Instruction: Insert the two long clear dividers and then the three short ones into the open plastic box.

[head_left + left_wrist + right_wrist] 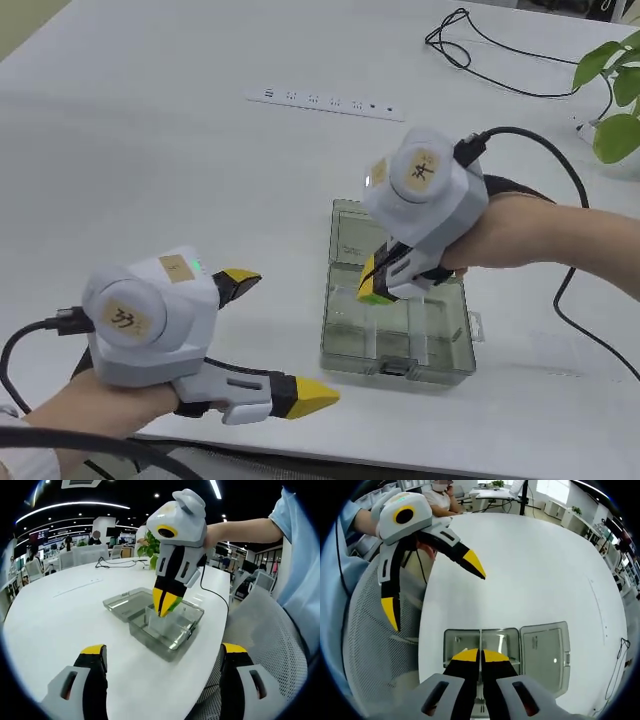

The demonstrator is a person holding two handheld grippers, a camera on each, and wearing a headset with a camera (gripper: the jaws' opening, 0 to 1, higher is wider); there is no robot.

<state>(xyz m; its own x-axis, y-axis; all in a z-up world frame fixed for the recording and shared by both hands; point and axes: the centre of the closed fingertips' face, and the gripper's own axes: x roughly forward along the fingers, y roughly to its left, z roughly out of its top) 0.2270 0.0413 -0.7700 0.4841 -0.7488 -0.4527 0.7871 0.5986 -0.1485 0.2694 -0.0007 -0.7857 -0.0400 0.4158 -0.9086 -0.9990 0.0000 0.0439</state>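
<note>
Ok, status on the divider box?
Left tool open, idle beside the box. Right tool shut on a clear divider, tips down in the box. Nothing blocking.

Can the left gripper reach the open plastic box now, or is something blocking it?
Probably yes: bare table lies between the left gripper and the plastic box. The right gripper stands over its middle; the near corner looks free.

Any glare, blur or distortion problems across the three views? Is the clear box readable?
Head view: soft even light, faint shadows, sharp; the plastic box reads pale green, dividers hard to separate. Left gripper view: strong fisheye bend, ceiling light strips blown out, right gripper crisp. Right gripper view: table edge bowed, small glints on the box lid.
</note>
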